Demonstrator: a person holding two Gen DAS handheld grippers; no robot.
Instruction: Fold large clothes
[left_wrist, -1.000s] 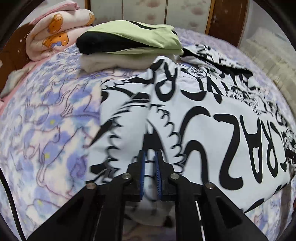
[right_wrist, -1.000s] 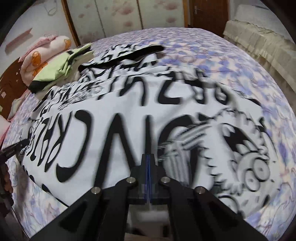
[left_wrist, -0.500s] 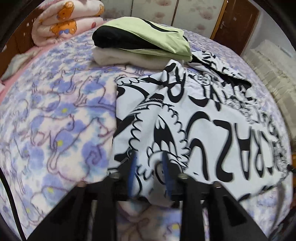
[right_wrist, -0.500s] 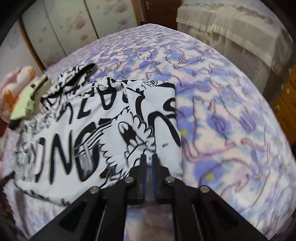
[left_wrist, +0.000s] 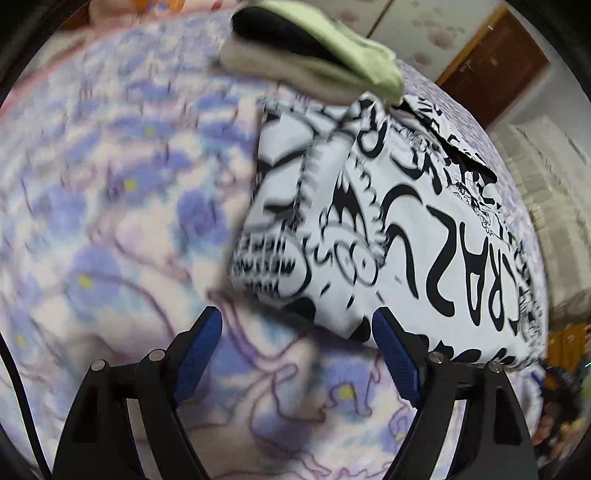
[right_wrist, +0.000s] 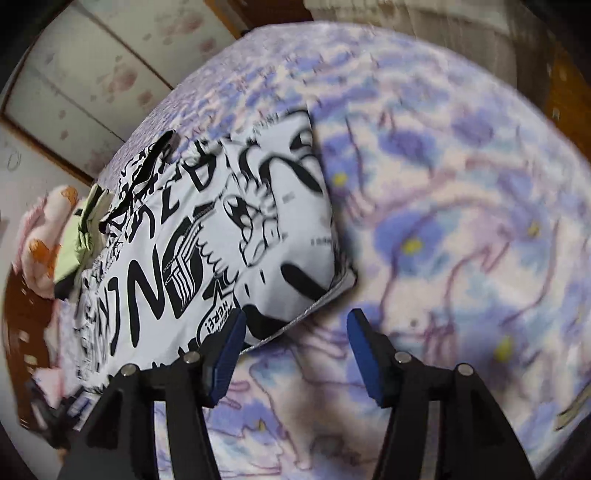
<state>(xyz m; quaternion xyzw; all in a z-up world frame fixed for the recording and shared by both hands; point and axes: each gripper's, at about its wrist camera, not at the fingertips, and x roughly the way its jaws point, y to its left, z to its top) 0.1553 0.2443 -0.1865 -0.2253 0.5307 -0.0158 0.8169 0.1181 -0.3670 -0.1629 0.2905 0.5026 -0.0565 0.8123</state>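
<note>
**Shirt dropped, both tongs spread**

Ahead of both tongs, on the bed (left_wrist: 110, 221), the shirt (left_wrist: 388, 229) lies folded, long axis running between them. Left tongs (left_wrist: 297, 354) and right tongs (right_wrist: 295, 349) have just been opening, nothing pinched; each has a near corner just beyond its tips.

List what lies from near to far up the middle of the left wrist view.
Left gripper with open jaws → floral blanket → black-and-white printed garment → stack of folded clothes → wardrobe doors.
</note>
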